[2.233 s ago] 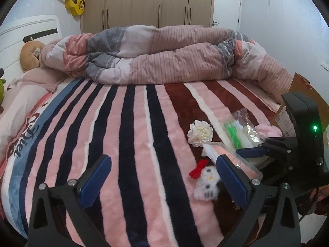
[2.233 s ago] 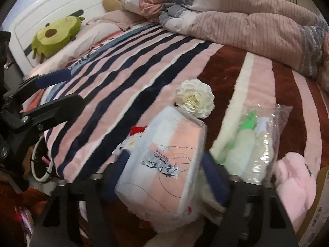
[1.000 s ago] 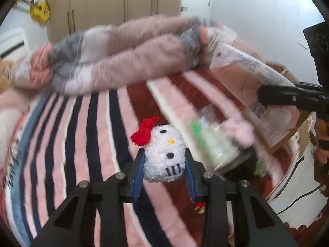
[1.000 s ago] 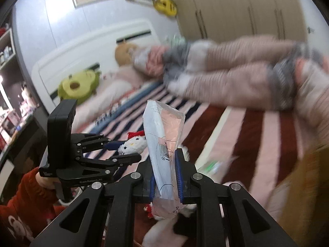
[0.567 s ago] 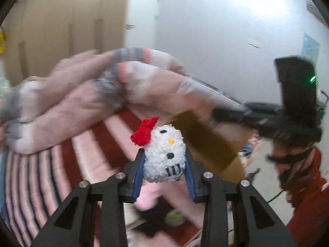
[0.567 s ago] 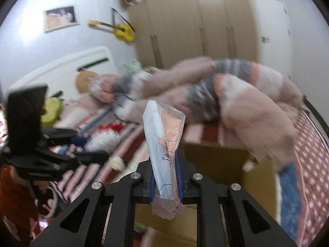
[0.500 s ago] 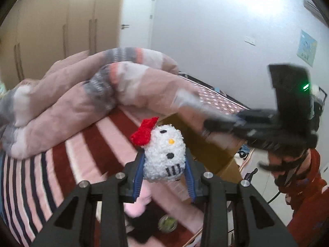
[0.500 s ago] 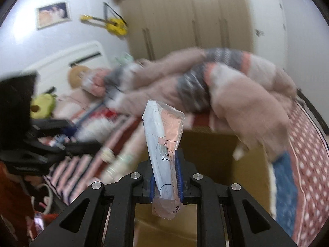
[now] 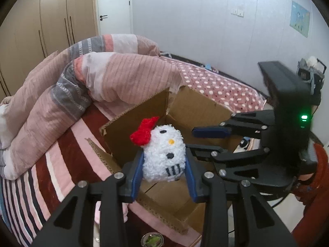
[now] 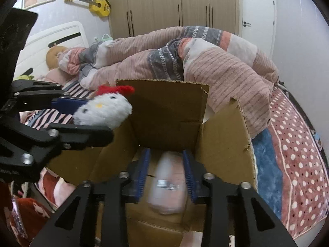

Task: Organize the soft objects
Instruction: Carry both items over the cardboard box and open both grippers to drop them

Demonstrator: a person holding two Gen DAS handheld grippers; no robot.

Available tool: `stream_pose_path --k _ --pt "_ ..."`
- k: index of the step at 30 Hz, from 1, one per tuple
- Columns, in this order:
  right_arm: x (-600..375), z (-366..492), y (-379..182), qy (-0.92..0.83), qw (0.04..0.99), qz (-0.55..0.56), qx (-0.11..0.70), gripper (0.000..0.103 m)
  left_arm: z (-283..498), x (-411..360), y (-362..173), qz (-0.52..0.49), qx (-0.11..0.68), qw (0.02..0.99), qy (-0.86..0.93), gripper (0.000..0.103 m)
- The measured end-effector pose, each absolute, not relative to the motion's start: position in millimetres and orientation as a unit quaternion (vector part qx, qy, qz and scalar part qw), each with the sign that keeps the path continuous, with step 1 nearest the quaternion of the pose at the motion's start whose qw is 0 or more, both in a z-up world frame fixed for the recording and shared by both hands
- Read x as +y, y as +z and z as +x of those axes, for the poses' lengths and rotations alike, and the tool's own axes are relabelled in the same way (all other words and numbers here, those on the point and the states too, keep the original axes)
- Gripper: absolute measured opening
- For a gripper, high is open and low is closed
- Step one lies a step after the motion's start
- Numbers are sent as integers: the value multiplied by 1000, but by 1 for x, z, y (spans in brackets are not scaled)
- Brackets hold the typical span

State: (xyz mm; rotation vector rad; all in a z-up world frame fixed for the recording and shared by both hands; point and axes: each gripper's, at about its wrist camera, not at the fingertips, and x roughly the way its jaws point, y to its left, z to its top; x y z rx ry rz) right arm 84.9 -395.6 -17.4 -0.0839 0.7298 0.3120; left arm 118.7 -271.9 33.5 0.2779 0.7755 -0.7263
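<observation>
My left gripper point(image 9: 163, 180) is shut on a white plush cat head with a red bow point(image 9: 162, 156) and holds it above the open cardboard box point(image 9: 135, 121). It also shows in the right wrist view point(image 10: 102, 111) at the box's left flap. My right gripper point(image 10: 166, 177) is open over the box point(image 10: 224, 142). A soft pack in clear plastic point(image 10: 167, 187), blurred, is between and below its fingers, inside the box. The right gripper point(image 9: 205, 139) shows in the left wrist view, with nothing in it.
A rumpled pink and grey striped duvet point(image 10: 205, 61) lies behind the box. The striped bed blanket point(image 9: 41, 175) is to the left. A dotted red cover point(image 10: 292, 144) is to the right. Wardrobe point(image 10: 174, 6) and door at the back.
Both grippers have come over the open box. My right gripper has opened and let go of the plastic pack, which now drops into the box. My left gripper still holds the plush.
</observation>
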Motion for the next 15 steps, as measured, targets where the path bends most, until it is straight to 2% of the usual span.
stream_pose_path --k 2,4,6,9,12,15 --pt "-396 82 -16 153 922 -42 352 41 120 -278 29 144 371 853 -338 40" --pt "-395 81 -16 156 922 -43 352 41 120 -281 26 148 372 852 -336 61" --pt "-394 81 -16 158 922 -48 351 41 121 -283 24 149 371 853 -334 71" --pt "-393 80 -16 161 921 -49 352 41 121 -282 24 150 364 860 -324 75" --pt "-393 78 -15 164 921 -45 352 42 120 -280 25 142 361 862 -326 86" --pt "-390 77 -10 163 923 -45 347 42 116 -275 27 138 354 867 -323 87"
